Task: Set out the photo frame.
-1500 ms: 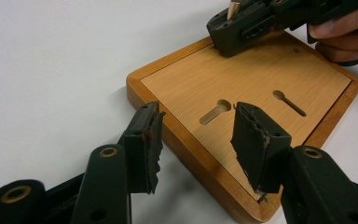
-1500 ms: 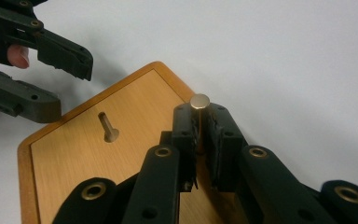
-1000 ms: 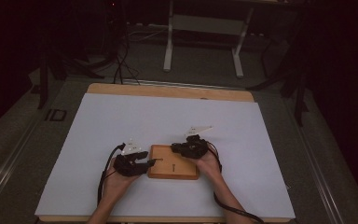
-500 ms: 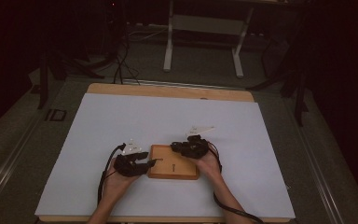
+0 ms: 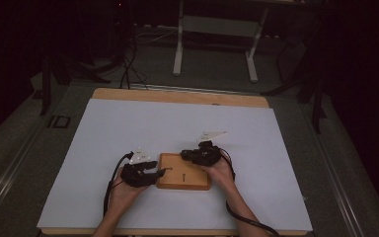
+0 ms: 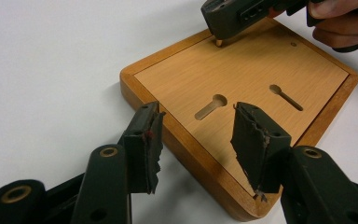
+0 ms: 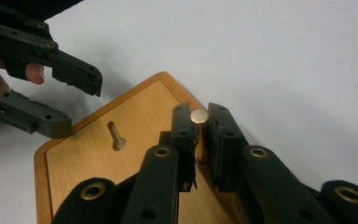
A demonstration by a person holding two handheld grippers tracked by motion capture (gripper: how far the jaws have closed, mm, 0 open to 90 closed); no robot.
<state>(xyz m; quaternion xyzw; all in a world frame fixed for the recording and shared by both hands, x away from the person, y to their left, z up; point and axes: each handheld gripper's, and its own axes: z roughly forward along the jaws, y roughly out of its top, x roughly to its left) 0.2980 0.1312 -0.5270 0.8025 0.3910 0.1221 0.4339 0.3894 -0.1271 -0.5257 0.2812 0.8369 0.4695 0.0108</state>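
Your right claw is clenched on a small brass round-headed pin standing at the flat wooden keyhole-slotted board's corner; left claw released, straddling the board's edge on the white table; pin's seating appears unfinished

A white sheet covers the table, whose wooden far edge shows. Beyond it lies grey floor with a pale metal stand and trailing cables. The surrounding room is dark, perhaps curtained.
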